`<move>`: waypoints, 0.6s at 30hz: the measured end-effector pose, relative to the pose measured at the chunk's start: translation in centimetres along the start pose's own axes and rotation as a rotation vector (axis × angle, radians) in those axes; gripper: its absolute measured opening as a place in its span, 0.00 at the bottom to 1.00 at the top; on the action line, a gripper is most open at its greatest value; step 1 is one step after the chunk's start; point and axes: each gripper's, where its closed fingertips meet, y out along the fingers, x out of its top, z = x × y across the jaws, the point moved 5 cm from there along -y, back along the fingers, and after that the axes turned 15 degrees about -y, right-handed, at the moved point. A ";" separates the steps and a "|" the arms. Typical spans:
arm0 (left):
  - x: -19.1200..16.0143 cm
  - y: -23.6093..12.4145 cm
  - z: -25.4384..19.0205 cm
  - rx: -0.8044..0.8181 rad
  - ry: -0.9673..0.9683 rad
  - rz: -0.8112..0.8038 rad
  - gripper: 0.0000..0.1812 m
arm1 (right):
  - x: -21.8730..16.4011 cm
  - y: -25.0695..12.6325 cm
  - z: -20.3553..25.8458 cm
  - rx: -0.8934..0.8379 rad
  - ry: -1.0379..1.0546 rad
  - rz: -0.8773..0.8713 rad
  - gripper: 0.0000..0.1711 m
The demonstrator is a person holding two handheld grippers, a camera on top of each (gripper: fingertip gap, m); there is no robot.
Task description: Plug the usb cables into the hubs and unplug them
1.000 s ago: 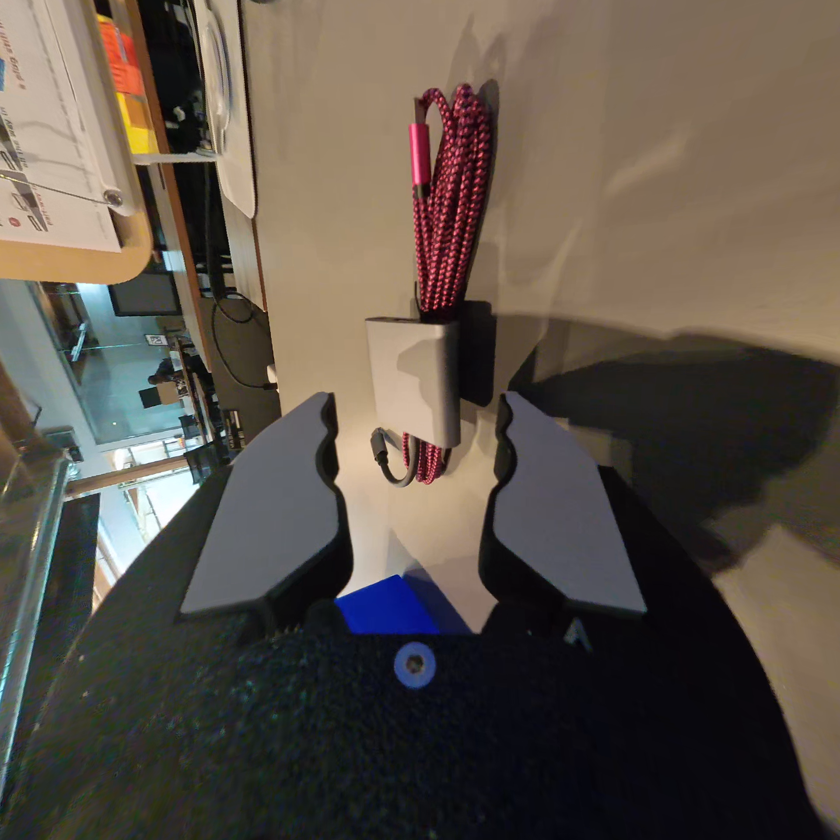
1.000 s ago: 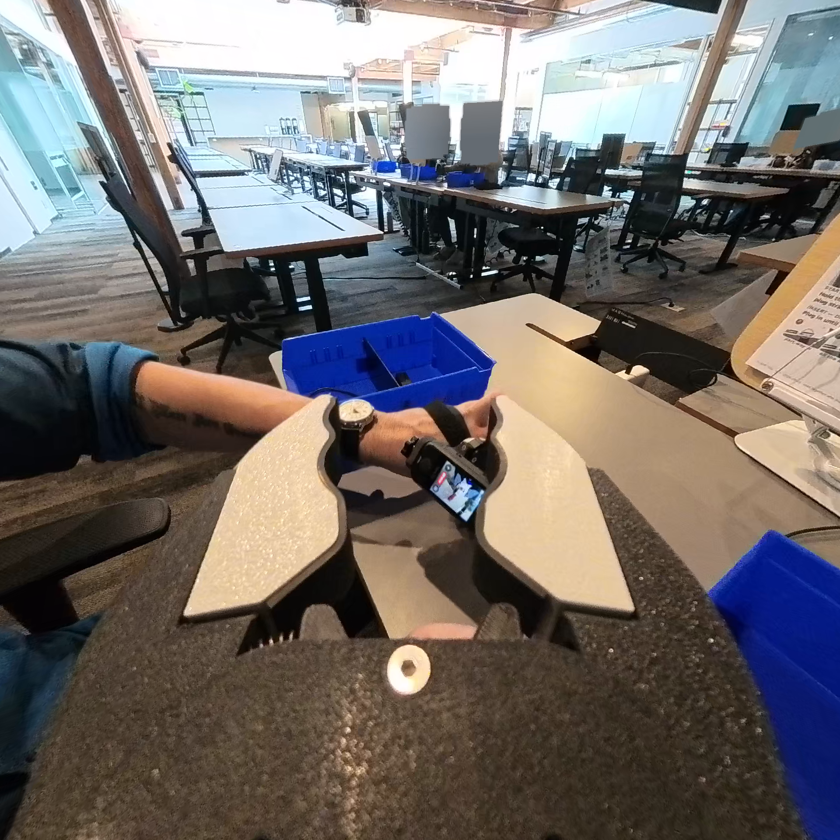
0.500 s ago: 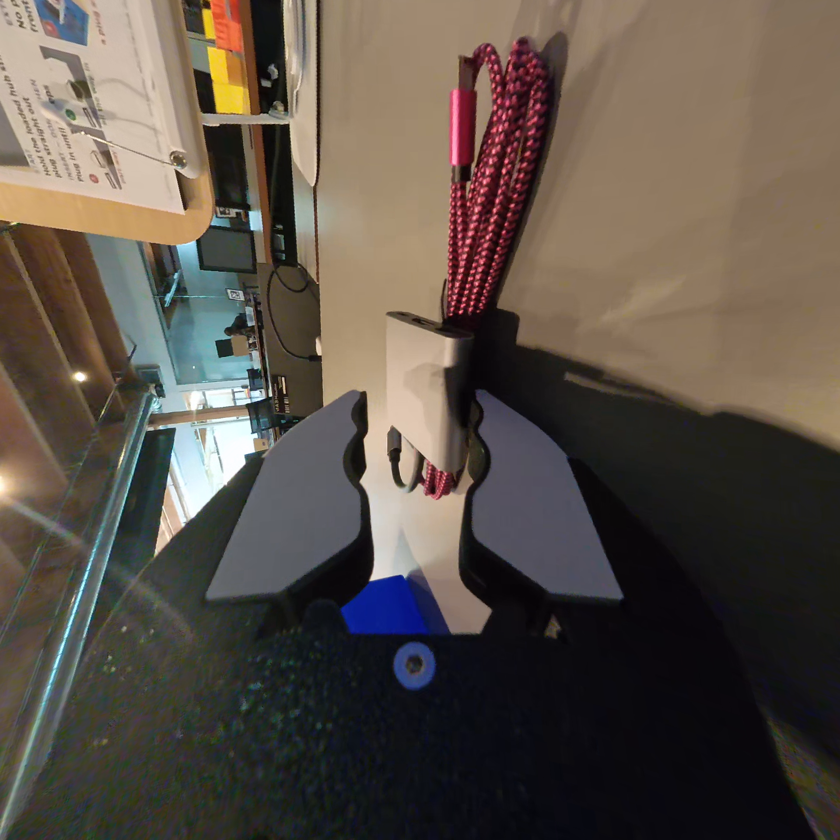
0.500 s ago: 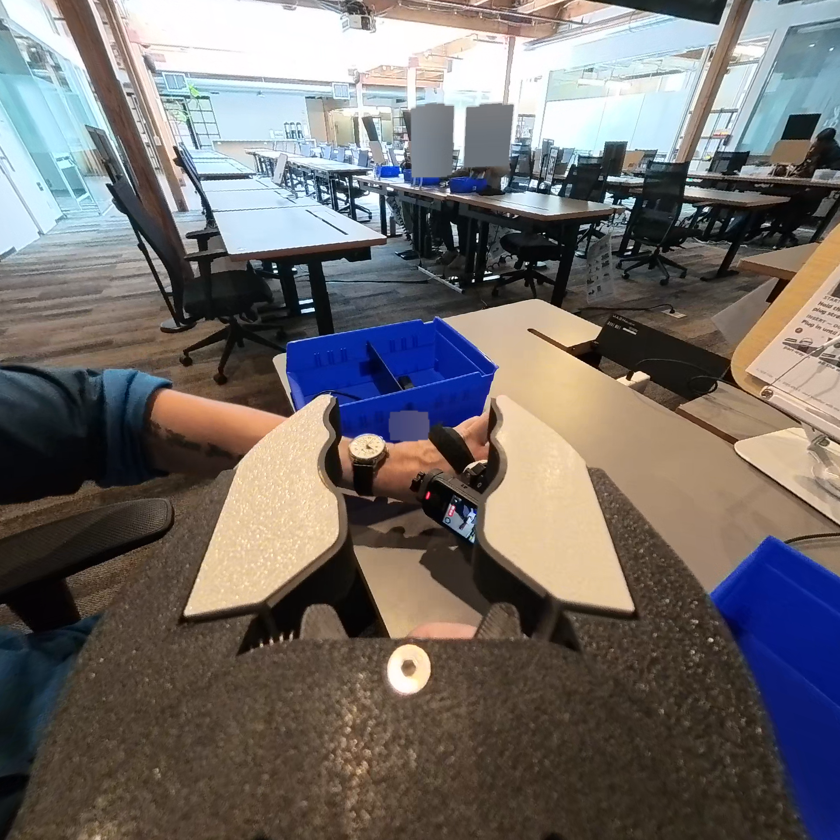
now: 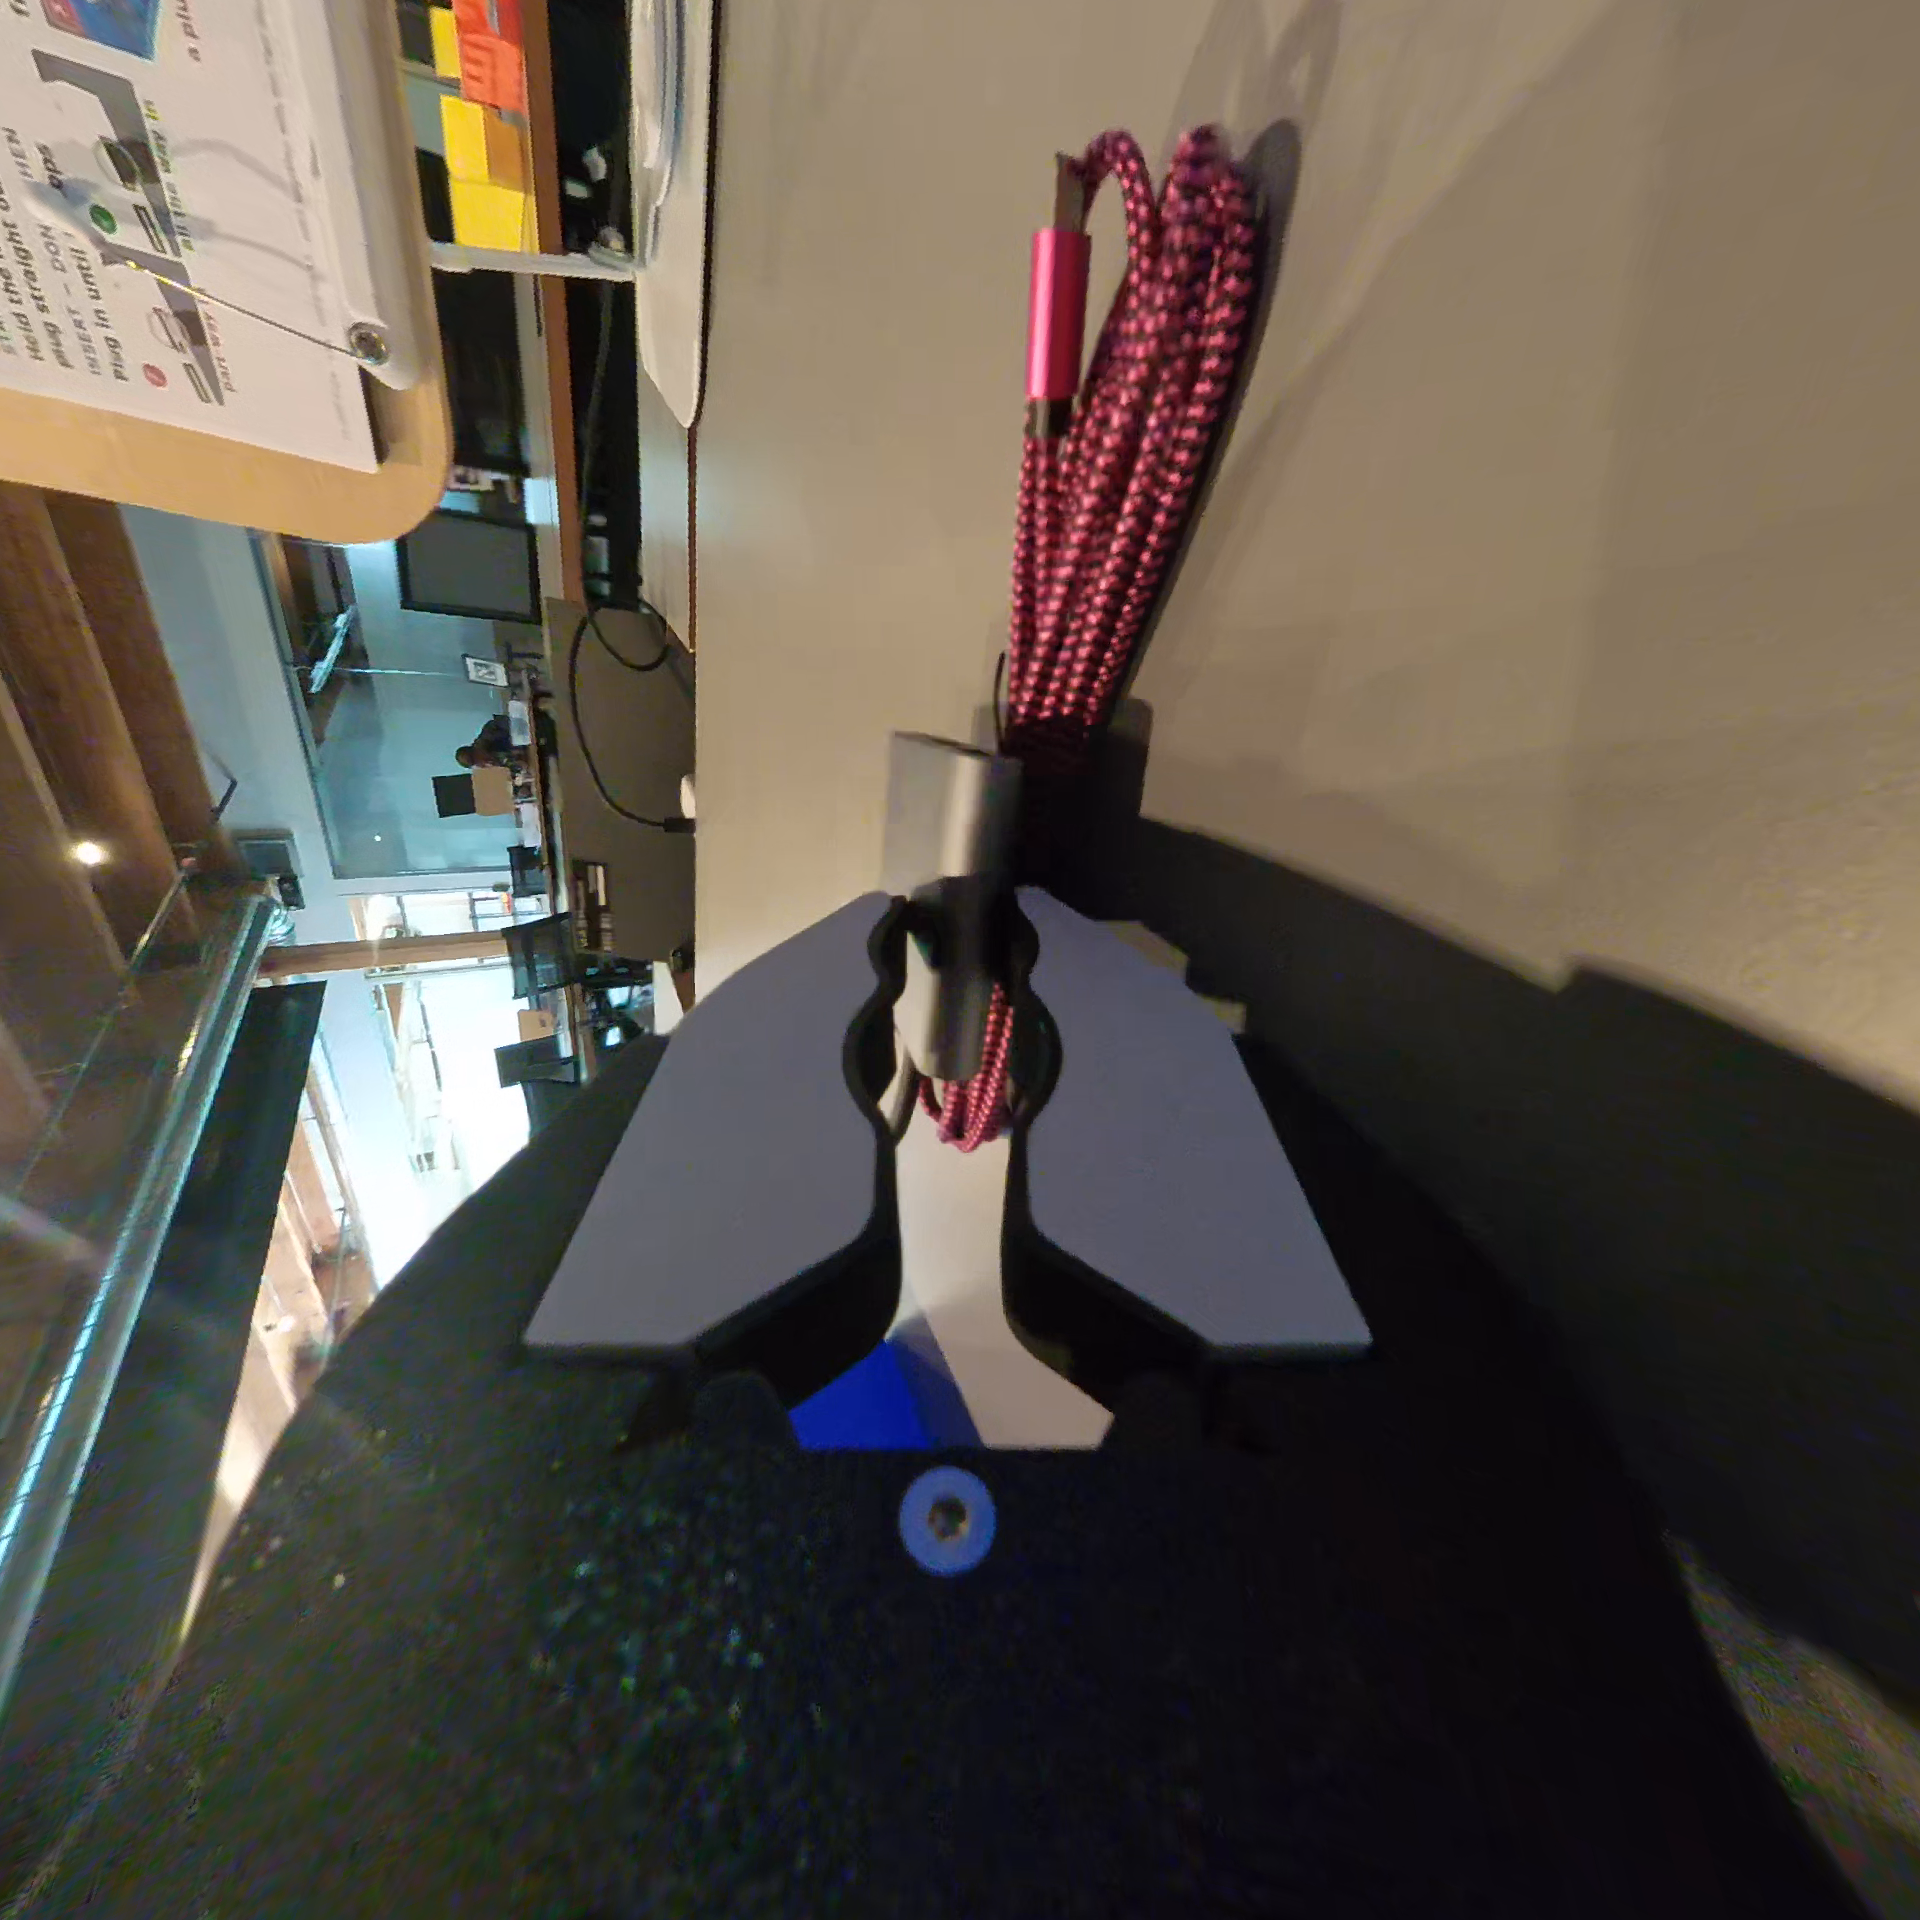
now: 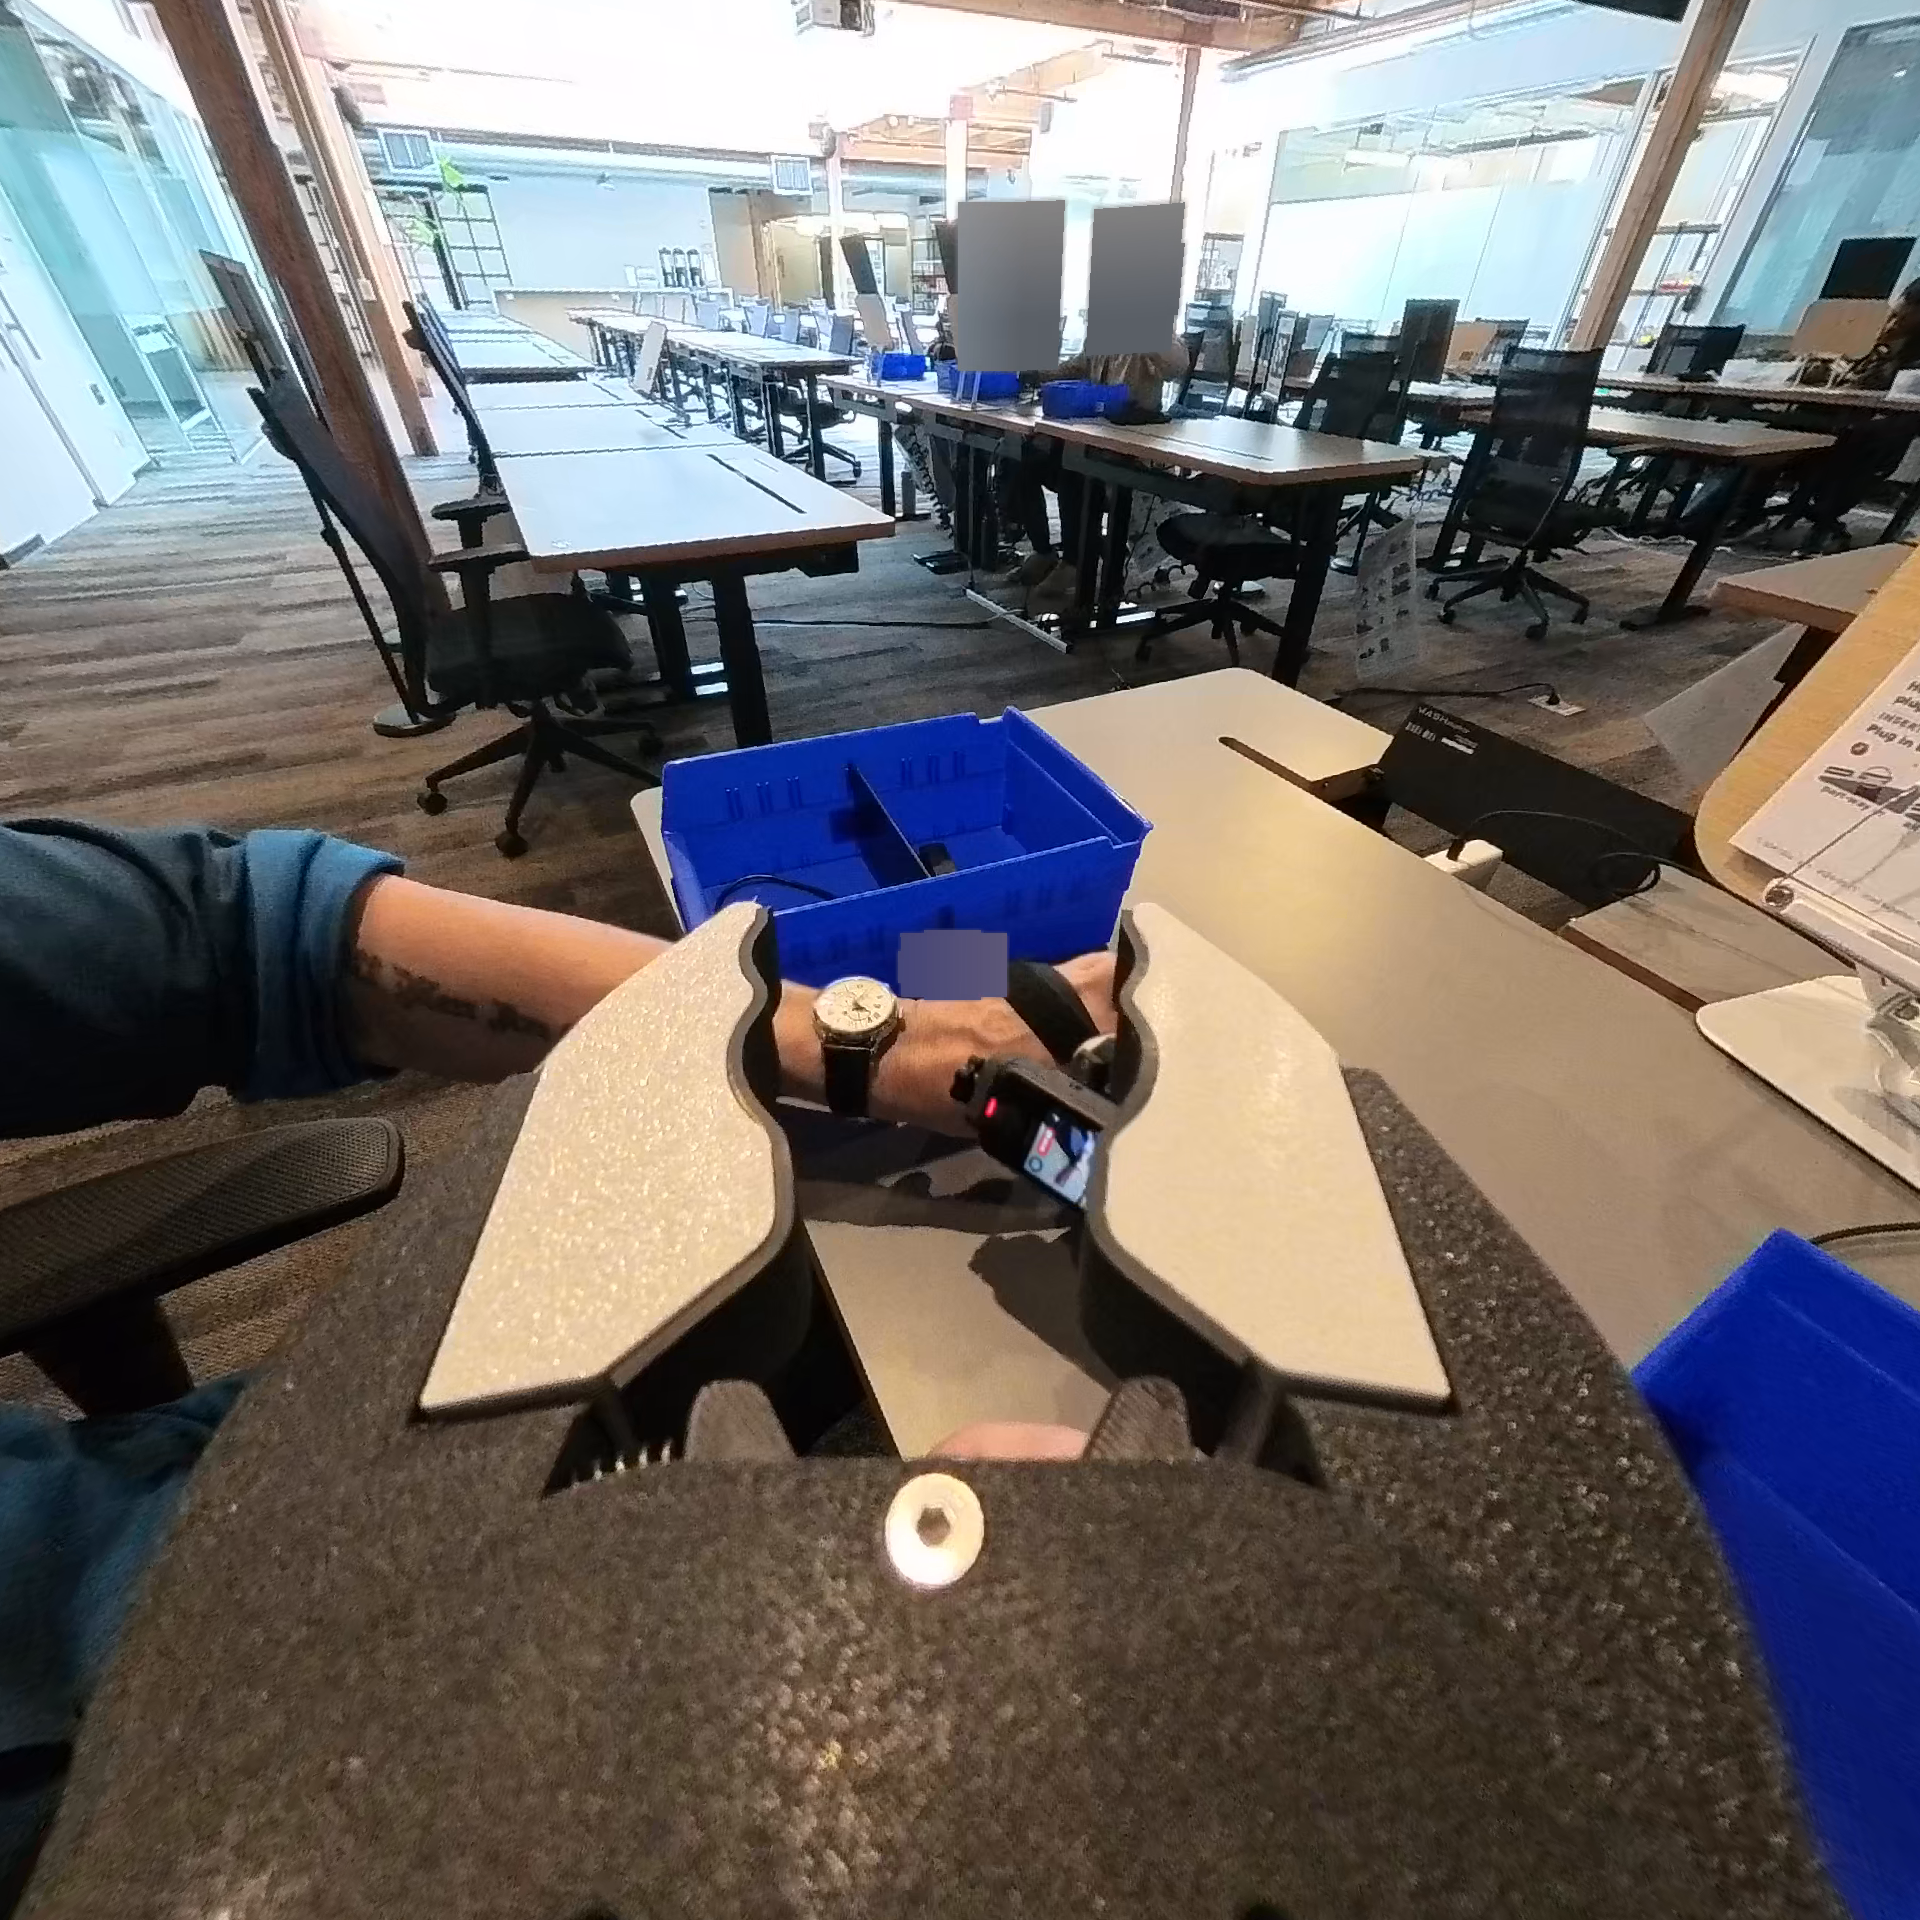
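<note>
- Two grippers: left gripper pinched onto the near end of the hub; right gripper spread apart, holding nothing, hovering above the desk.
- Key relation: hub's long axis runs straight forward along the left fingers, its far port end pointing away; the cable bundle lies right alongside it and stretches on past it. Left is on the hub, so judged step: steady or lift the hub so the right can bring a plug.
- Hub: slim grey metal slab, smooth, short dark pigtail looped at the near end.
- USB cable: pink-black braided, coiled in long loops, glossy pink plug sleeve at the far end, unplugged.
- Desk: matte grey, flat.
- Farther off, right wrist view: blue plastic divided bin on the desk's far edge.
</note>
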 end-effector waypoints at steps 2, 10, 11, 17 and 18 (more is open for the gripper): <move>0.2 -0.5 0.5 -0.056 -0.035 0.002 0.07 | 0.0 0.0 0.0 -0.001 0.000 -0.002 0.36; 1.3 -3.4 4.0 -0.407 -0.253 0.092 0.07 | -0.1 0.2 0.0 0.004 0.002 0.000 0.36; 1.4 -3.6 4.4 -0.453 -0.285 0.099 0.06 | -0.1 0.2 0.1 0.005 0.001 0.001 0.36; 1.6 -4.4 5.3 -0.702 -0.421 0.145 0.06 | 0.0 0.2 0.1 0.001 0.003 -0.002 0.36; 1.6 -4.3 5.2 -0.731 -0.433 0.155 0.07 | -0.1 0.2 0.0 0.001 0.004 -0.002 0.36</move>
